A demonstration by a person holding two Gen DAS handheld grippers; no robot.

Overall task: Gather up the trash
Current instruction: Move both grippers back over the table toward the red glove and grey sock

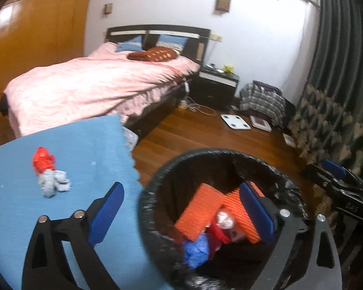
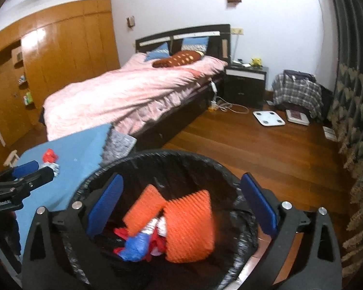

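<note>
A black bin (image 1: 157,188) (image 2: 142,157) lined with a black bag stands beside a blue table (image 1: 89,149) (image 2: 79,154). In it lie two orange ridged sheets (image 1: 198,212) (image 2: 191,227), a blue bag (image 1: 196,249) (image 2: 135,246) and red scraps. On the table lie a red crumpled bag (image 1: 43,160) (image 2: 49,155) and a grey paper wad (image 1: 53,183). My left gripper (image 1: 181,207) is open and empty, straddling the bin's left rim. My right gripper (image 2: 184,203) is open and empty above the bin.
A bed with a pink cover (image 1: 96,84) (image 2: 133,89) stands behind the table. A black nightstand (image 2: 245,82), a white scale (image 2: 268,118) and a plaid-covered heap (image 2: 297,89) are on the wooden floor. A dark curtain (image 2: 351,96) hangs at the right.
</note>
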